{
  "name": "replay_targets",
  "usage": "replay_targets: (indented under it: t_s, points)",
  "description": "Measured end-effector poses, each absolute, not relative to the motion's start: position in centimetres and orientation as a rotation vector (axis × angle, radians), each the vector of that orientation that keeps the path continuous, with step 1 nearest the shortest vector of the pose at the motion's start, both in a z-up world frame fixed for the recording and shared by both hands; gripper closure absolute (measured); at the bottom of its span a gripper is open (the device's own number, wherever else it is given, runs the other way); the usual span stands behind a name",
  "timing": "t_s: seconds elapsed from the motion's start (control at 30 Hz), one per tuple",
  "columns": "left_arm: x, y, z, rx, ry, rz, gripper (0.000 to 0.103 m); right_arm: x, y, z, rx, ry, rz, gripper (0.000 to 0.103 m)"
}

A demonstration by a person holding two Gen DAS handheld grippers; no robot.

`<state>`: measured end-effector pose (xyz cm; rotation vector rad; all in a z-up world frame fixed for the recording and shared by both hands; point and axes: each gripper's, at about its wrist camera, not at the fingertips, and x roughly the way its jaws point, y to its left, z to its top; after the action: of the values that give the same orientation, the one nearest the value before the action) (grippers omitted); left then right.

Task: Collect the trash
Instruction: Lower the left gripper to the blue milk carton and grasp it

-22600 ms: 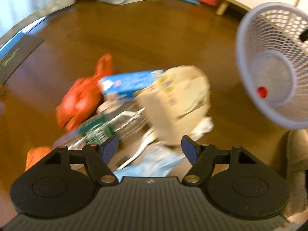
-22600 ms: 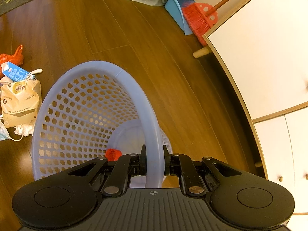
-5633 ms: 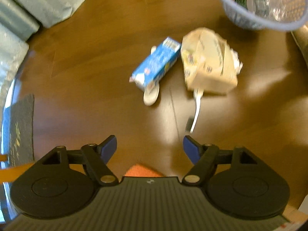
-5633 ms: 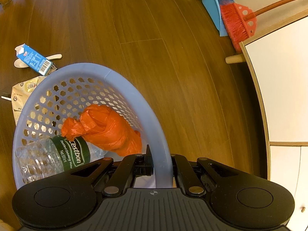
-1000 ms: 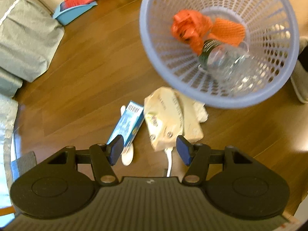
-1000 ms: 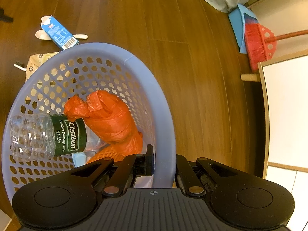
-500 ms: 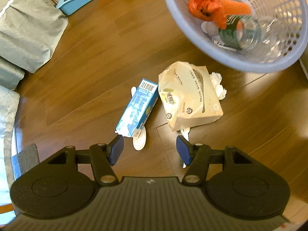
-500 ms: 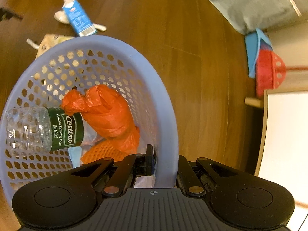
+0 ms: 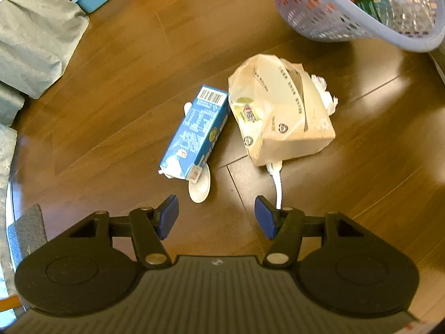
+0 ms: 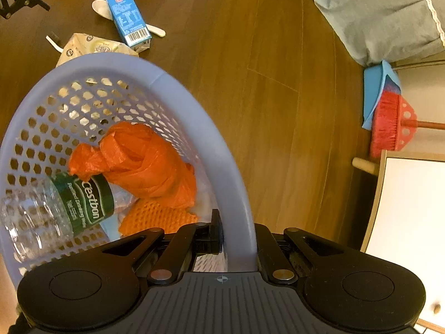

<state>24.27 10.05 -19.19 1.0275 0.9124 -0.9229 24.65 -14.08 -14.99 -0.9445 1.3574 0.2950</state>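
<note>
A blue milk carton lies on the wooden floor atop a white spoon, touching a tan paper bag. The left gripper hovers above, spread wide and empty. The right gripper clamps the lavender basket's rim; inside lie an orange bag and a plastic bottle.

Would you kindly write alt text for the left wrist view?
The open left gripper hovers above a wooden floor where a blue milk carton lies on a white plastic spoon beside a beige paper bag. A lavender mesh basket sits upper right.
</note>
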Motion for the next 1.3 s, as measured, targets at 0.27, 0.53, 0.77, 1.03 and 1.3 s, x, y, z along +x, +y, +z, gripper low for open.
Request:
replay_targets:
  t_s: [0.27, 0.53, 0.77, 1.03, 1.3]
  points:
    - [24.7, 10.9, -20.1, 0.992, 0.921, -0.917, 0.047, 27.1, -15.0, -14.3, -0.880, 1.339, 0.119, 0.103]
    - [25.6, 10.6, -20.9, 0.924, 0.899, -0.924, 0.047, 28.7, -15.6, -14.2, -0.905, 1.346, 0.037, 0.103]
    - [25.5, 10.0, -21.5, 0.857, 0.879, -0.973, 0.047, 29.2, -15.0, -14.4, -0.924, 1.334, 0.045, 0.103]
    - [25.2, 9.4, -23.2, 0.865, 0.860, -0.996, 0.047, 29.4, -14.9, -14.4, -0.929, 1.319, 0.067, 0.103]
    - [28.6, 8.8, -24.0, 0.936, 0.762, -0.930, 0.047, 29.3, -15.1, -14.4, -0.943, 1.316, 0.082, 0.103]
